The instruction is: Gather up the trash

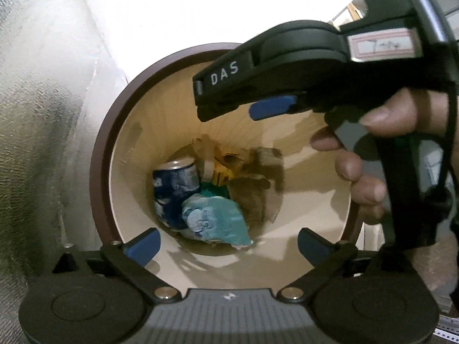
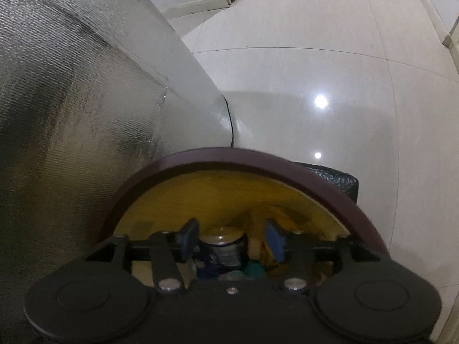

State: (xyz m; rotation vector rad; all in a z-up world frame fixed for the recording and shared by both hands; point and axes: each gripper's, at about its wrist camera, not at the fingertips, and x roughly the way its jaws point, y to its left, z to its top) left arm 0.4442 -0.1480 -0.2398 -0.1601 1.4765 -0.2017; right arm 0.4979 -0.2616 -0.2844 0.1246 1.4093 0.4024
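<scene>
Glossy pale floor tiles surround a round brown-rimmed bin. Both grippers hover over it, each spread and empty: left gripper at frame bottom, right gripper likewise. Dropping looks done. Inside lie one blue drink can, one crumpled teal wrapper and brown scraps. Next: fetch more trash.

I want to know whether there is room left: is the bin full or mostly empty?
Mostly empty. The bin holds only a bottom layer: a blue can, a teal wrapper and brown scraps; its inner wall is bare above.
</scene>
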